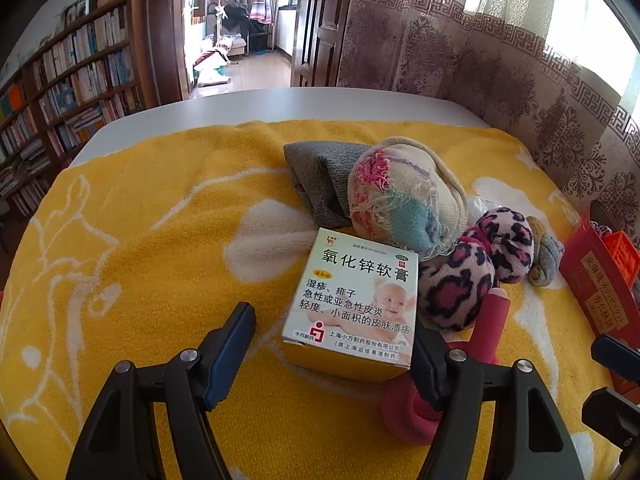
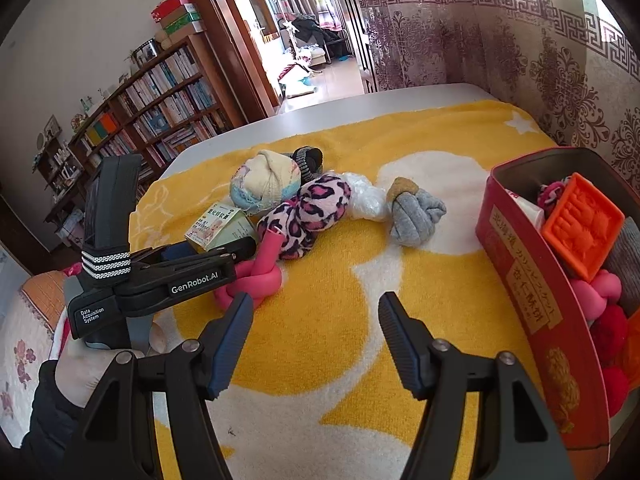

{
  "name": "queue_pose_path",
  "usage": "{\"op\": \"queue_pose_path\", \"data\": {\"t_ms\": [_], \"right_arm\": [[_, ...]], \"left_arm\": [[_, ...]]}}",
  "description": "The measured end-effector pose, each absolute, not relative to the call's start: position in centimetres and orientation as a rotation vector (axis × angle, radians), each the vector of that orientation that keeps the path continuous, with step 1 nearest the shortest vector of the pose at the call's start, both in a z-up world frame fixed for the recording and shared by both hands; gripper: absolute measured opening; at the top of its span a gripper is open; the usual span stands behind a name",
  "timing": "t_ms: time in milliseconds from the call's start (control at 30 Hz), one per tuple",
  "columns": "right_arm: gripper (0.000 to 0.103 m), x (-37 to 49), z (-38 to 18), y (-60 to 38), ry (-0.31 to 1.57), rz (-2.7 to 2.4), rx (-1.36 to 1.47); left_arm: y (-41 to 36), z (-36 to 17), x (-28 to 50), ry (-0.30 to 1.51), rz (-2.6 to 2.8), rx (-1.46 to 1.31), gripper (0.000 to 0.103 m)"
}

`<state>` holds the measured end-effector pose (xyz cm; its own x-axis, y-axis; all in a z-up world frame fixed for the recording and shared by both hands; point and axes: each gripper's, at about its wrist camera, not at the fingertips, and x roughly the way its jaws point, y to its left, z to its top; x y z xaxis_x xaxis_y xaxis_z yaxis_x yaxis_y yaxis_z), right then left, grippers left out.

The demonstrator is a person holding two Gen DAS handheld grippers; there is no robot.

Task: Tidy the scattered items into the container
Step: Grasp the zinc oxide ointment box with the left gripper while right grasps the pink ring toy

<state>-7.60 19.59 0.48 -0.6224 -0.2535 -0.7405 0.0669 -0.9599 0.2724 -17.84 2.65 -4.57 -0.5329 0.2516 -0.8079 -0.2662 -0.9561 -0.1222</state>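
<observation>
**Left gripper straddling the ointment box; right gripper idle**

The loose items lie bunched mid-towel, well apart from the red tin, which stands at the right edge, already part-filled. The ointment box rests on the yellow towel, beside the leopard-print roll and the pink knotted piece.

The left gripper stands about half open, fingers either side of the box; contact cannot be confirmed. Likely next pick. The right gripper, likewise half open, holds nothing above bare towel.
</observation>
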Motion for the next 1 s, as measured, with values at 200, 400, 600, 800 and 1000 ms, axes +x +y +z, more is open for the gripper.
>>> {"op": "queue_pose_path", "data": {"t_ms": [200,400,600,800,1000], "right_arm": [[0.069,-7.6,0.3,19.4,-0.317,-2.652,1.273],[0.069,-7.4,0.4,19.5,-0.325,-2.662,1.272],[0.069,-7.2,0.2,19.2,-0.313,-2.653,1.287],[0.069,-6.9,0.1,18.5,-0.285,-2.649,1.296],[0.069,-7.2,0.3,17.6,-0.235,-2.633,1.305]], "left_arm": [[3.1,-5.0,-18.0,0.023,2.445,-1.33,0.1],[3.7,-5.2,-17.8,0.077,2.449,-1.344,0.102],[3.5,-5.1,-17.9,0.072,2.448,-1.341,0.102],[2.9,-4.5,-17.8,0.029,2.5,-1.305,0.066],[2.0,-4.1,-17.6,-0.027,2.492,-1.28,0.048]]}}
